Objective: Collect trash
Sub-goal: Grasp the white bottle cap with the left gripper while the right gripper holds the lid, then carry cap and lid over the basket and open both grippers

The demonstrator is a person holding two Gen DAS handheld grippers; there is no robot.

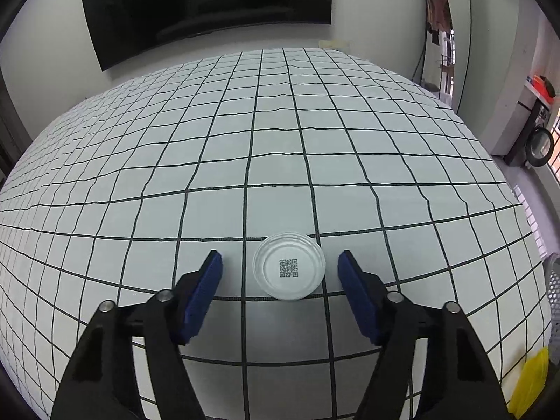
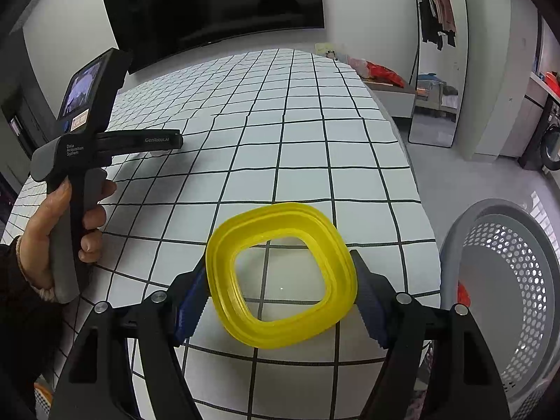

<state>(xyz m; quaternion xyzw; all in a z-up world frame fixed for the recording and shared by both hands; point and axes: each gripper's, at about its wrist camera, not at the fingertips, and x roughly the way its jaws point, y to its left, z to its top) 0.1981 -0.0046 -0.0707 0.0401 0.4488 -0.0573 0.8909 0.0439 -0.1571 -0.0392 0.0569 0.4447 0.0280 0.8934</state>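
- Table [image 1: 280,133]: grid-patterned cloth; basket [image 2: 507,280] beside its right edge.
- Left gripper [image 1: 280,262]: jaws apart, straddling the clear lid [image 1: 289,266] without touching; closing off-centre could flick it away.
- Right gripper [image 2: 280,273]: clamps the yellow ring [image 2: 280,280] near the right edge; it may slip.

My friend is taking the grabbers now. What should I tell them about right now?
Right gripper: shut on the yellow squarish plastic ring, held above the checked tablecloth.
Left gripper: open, fingers either side of the small clear round plastic lid lying on the cloth, not touching it.
Grey perforated basket sits beside the table's right edge; something red is already inside.
Left to do: drop the ring in the basket, then grab the lid and bin it too.
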